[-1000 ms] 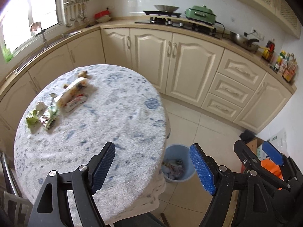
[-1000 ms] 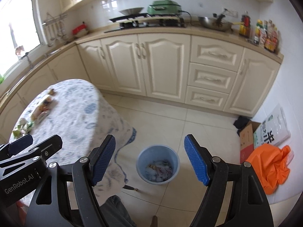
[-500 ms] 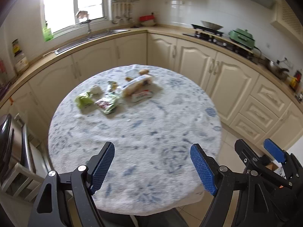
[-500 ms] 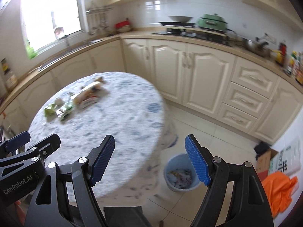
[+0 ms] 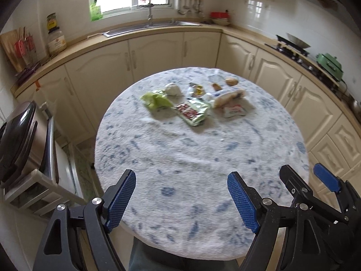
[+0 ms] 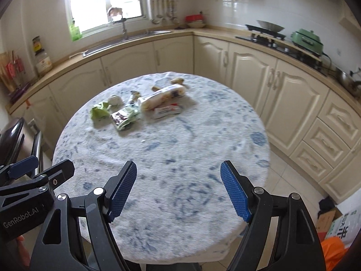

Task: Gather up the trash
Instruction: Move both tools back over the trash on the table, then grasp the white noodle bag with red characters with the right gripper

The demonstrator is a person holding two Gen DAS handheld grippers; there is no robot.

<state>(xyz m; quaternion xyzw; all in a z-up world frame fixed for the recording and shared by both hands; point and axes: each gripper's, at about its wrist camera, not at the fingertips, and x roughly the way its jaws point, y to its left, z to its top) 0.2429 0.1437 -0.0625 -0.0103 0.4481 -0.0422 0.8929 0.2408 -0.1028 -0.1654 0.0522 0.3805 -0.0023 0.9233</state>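
Presently, left to right: the left gripper (image 5: 181,199) hangs over the near edge of the round table (image 5: 203,162), fingers spread wide, holding nothing. Trash lies clustered on the far side: a green wrapper (image 5: 155,99), a crumpled white ball (image 5: 172,89), a red-and-green packet (image 5: 193,110), a clear bread bag (image 5: 227,94) and a white sachet (image 5: 233,110). The right gripper (image 6: 179,190) is likewise spread and empty, well apart from the trash.
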